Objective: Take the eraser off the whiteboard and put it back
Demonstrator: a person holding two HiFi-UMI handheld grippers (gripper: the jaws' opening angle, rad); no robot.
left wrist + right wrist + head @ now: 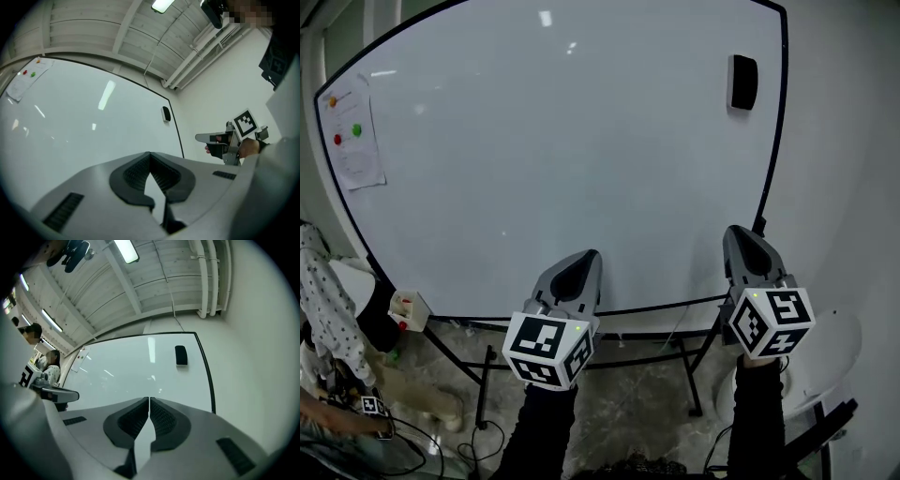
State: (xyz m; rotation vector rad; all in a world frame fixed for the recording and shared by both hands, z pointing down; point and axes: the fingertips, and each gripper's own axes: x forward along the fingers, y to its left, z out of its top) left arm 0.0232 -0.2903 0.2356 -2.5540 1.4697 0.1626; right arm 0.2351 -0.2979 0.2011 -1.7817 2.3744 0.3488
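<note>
Nearest the camera, two hand-held grippers are raised side by side, both pointing toward a whiteboard. The left gripper (pixel 584 261) has its jaws closed together with nothing between them. The right gripper (pixel 741 236) is also closed and empty. Beyond them stands a large whiteboard (pixel 562 141) on a black frame. The black eraser (pixel 742 82) sticks to the board's upper right corner, well apart from both grippers. A paper sheet (pixel 352 131) with coloured magnets hangs at the board's left edge.
</note>
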